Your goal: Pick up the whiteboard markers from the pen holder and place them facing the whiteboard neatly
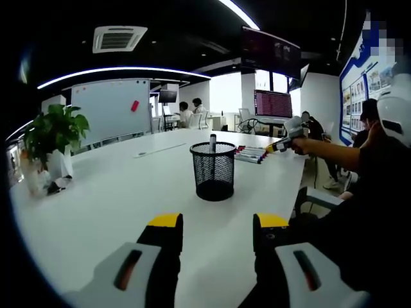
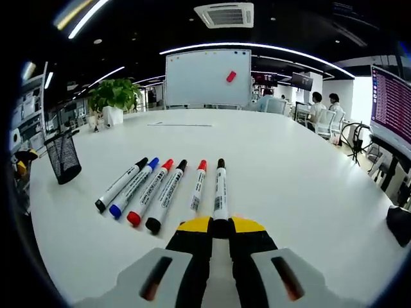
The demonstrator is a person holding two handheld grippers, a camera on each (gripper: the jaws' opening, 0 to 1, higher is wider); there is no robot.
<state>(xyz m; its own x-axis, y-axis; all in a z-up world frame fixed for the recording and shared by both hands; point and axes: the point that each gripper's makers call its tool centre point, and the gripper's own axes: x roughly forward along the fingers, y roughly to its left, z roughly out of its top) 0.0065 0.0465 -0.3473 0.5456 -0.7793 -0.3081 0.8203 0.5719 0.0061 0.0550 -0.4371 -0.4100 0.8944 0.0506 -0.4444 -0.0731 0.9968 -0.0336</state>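
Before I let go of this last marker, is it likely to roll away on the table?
Possibly. The black-capped marker between the right gripper's jaws looks round and smooth, and the white table looks glossy, so a nudge sideways could roll it. The five markers already laid beside it lie in place, though, so a gentle release will likely hold. It looks rigid and light.

No lettering can be read: the print on the labels of the markers [image 2: 164, 189] lying in a row before the whiteboard [image 2: 207, 77] is too small to make out, and the monitor [image 2: 392, 106] text is blurred.
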